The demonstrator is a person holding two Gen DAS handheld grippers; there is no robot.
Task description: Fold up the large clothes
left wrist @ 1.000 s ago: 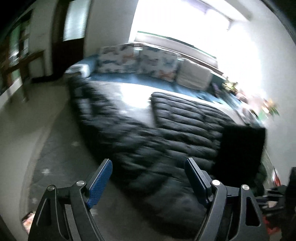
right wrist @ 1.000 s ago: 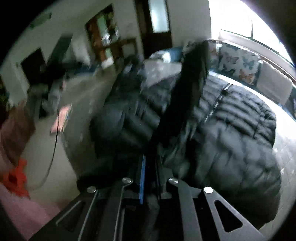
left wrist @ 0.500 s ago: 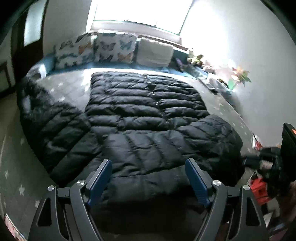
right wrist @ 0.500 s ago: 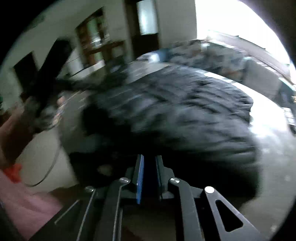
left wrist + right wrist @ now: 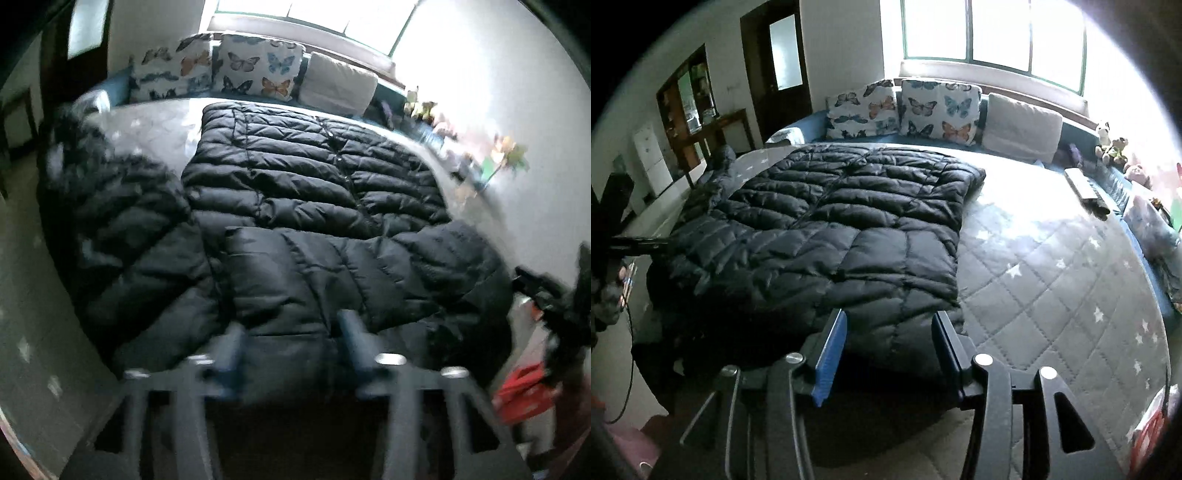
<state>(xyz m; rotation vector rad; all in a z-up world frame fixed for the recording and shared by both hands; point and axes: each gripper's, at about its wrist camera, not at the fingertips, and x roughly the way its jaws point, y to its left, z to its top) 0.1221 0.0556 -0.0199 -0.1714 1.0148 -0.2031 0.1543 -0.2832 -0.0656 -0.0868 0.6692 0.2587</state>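
A black puffer coat (image 5: pixel 827 229) lies spread on a grey quilted bed (image 5: pixel 1052 266), towards the bed's left side as the right wrist view has it; its near edge hangs at the bed's front edge; one sleeve (image 5: pixel 354 273) is folded across the body, the other side (image 5: pixel 125 229) trails off towards the floor.

The left gripper (image 5: pixel 291 343) hovers over the near hem; its jaws are closing, blurred, with the coat's edge showing in the gap between them; whether the pads yet press the cloth cannot be told.

The right gripper (image 5: pixel 888 339) is at the coat's near right corner; its jaws are opening, blue pads apart, the corner seen between and beyond them, not pinched.

Butterfly pillows (image 5: pixel 905 107) and a plain cushion (image 5: pixel 1019 127) line the far side under a bright window (image 5: pixel 993 33); the coat's far edge lies just short of them; the bed's right half is bare quilt with white stars.
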